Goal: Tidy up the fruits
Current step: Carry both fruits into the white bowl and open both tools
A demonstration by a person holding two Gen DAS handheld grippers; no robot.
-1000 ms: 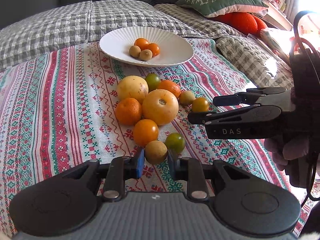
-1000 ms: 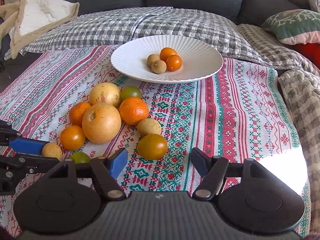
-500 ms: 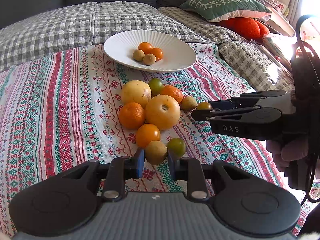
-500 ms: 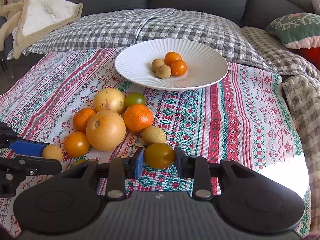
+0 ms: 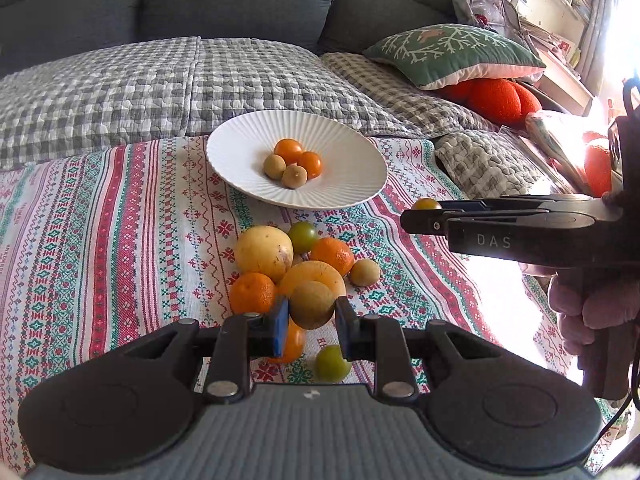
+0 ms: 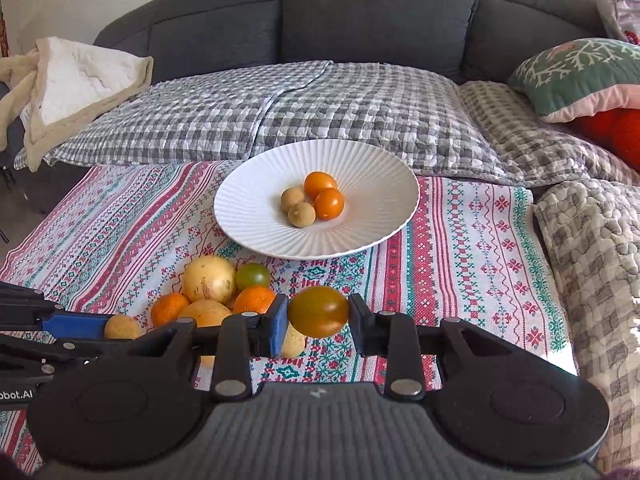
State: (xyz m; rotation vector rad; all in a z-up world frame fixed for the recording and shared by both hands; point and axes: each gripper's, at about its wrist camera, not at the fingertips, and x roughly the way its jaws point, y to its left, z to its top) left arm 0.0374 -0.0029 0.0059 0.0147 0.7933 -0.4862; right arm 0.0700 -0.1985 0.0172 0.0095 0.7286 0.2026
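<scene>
Both wrist views, fruit in transit. My left claw is closed on a small tan-brown round fruit, held clear above the heap on the patterned cloth. My right claw grips a dark orange-green tomato between its pads, also lifted off the cloth. The white ribbed plate lies beyond both claws and already carries two orange and two tan fruits gathered at its centre. The loose heap of yellow, orange and green fruit sits on the cloth between the plate and my claws.

Risks, as I judge them: both held fruits are smooth and round, pinched across a narrow band, so a tilt or jolt on the way could let one roll out and scatter the heap below. The two claws would converge on the same plate centre and may collide. A fruit released too high could bounce on the shallow dish, strike the four already there and roll over the rim. The cloth lies on a soft, padded surface, apparently a sofa seat, so the plate may rock if pressed.

Legible writing: "DAS" on the side of the right claw in the left view; "bot.AI", cut off at the frame edge, on the left claw in the right view.
</scene>
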